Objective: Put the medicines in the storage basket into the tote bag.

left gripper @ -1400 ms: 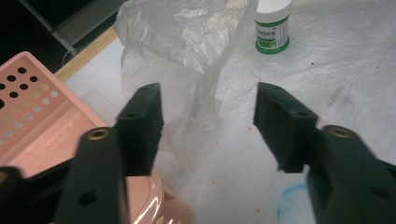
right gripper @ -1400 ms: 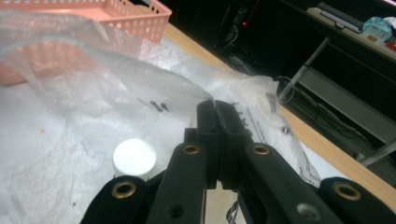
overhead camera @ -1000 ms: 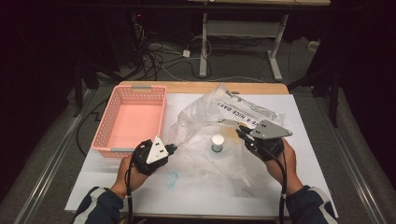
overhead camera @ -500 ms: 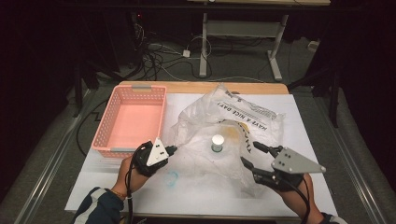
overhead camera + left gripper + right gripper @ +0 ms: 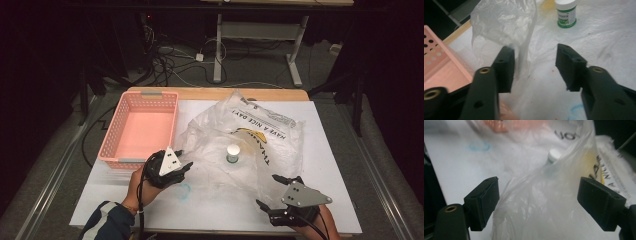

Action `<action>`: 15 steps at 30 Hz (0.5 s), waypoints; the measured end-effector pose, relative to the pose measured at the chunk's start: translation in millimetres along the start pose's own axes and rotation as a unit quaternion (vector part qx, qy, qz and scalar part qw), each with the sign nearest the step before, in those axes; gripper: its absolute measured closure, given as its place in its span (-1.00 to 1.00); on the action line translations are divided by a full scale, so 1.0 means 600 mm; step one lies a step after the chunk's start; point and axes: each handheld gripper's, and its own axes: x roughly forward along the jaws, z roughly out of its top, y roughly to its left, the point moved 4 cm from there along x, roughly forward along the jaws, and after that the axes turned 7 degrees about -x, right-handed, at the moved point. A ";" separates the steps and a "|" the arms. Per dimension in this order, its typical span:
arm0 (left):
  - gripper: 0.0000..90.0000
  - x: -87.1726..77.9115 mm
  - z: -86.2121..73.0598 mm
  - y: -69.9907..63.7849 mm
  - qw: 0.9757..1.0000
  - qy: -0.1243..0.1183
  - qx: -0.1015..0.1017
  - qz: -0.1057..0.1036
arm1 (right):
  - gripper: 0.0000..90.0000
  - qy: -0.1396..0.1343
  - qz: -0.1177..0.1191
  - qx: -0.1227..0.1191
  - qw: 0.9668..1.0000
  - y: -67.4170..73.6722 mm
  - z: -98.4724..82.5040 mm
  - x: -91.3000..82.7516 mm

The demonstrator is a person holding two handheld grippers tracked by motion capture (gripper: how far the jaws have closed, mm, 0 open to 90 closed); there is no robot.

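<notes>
Table [image 5: 215, 210] w/ white sheet over it, wood edge at the far side; dark room beyond, cables on the floor and a desk frame at the back. Pink basket [image 5: 142, 127] sits far-left on the sheet, nothing in it. Clear plastic bag [image 5: 250, 145] lies spread mid-table, printed side up, w/ a small white-capped bottle [image 5: 233, 152] standing upright in the middle of it; whether it's inside the bag or just on top, can't tell from above. Left gripper [image 5: 184, 166] at the bag's near-left edge: jaws have just been opening, a fold of film hangs by the left pad but isn't pinched, so released. Right gripper [image 5: 265, 192] near the bag's near-right corner, jaws have just been opening too, wide apart, film bulging between them, pads not pressing. Risks, as a judgement: both ends loose, so the bag may slump and close its mouth; a regrip that drags film could tip the bottle; thin film may slip out of a shallow pinch.
</notes>
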 end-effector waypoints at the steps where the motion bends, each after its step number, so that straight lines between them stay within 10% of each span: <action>1: 0.02 0.002 -0.001 0.001 1.000 0.003 -0.002 0.000 | -0.45 0.009 0.000 0.000 1.000 0.001 -0.005 0.004; 5: 0.00 0.012 -0.001 0.002 1.000 0.009 -0.011 -0.001 | -0.15 0.042 -0.010 -0.029 0.999 -0.002 -0.021 0.019; 9: 0.50 0.017 -0.002 -0.003 1.000 0.016 -0.001 -0.009 | 0.67 0.075 -0.016 -0.017 0.997 -0.016 -0.043 0.032; 15: 0.88 0.017 -0.001 -0.012 0.999 0.015 0.015 -0.026 | 0.94 0.063 -0.021 -0.008 0.998 -0.030 -0.039 0.022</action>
